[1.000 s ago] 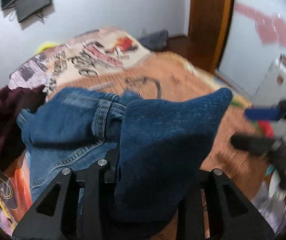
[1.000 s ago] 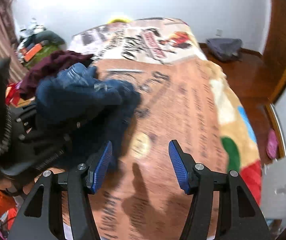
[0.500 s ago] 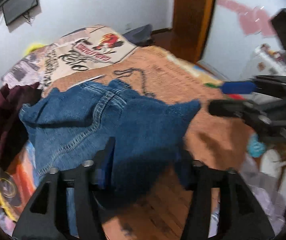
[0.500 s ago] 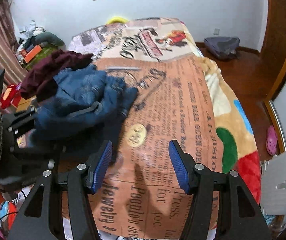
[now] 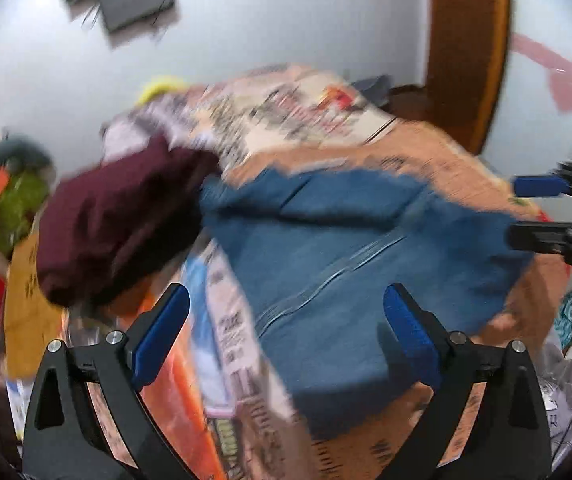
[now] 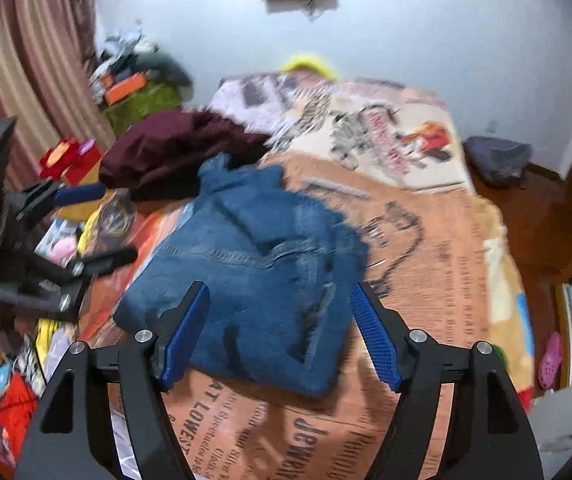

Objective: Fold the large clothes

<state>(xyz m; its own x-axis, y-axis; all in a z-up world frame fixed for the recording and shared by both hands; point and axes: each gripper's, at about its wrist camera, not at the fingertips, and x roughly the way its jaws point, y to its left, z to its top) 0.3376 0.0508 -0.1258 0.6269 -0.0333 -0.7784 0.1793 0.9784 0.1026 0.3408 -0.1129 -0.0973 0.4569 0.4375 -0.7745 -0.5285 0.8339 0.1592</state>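
Note:
Blue jeans lie folded in a loose bundle on the newspaper-print blanket of the bed. My right gripper hovers over their near edge. Its jaws are opening, and the denim shows between the blue pads without being pressed. My left gripper is wide and still opening, with nothing held; the jeans lie beyond it. From the right wrist the left gripper stands off the left side of the jeans. From the left wrist the right gripper shows at the right edge.
A maroon garment is heaped just behind the jeans on the left. Clutter and a green bundle fill the floor left of the bed. A dark bag and a pink slipper lie on the wooden floor at right.
My left gripper let go of the jeans leg, opened wide and drew back to the left. The jeans now lie folded on the bed. My right gripper widened and moved over them.

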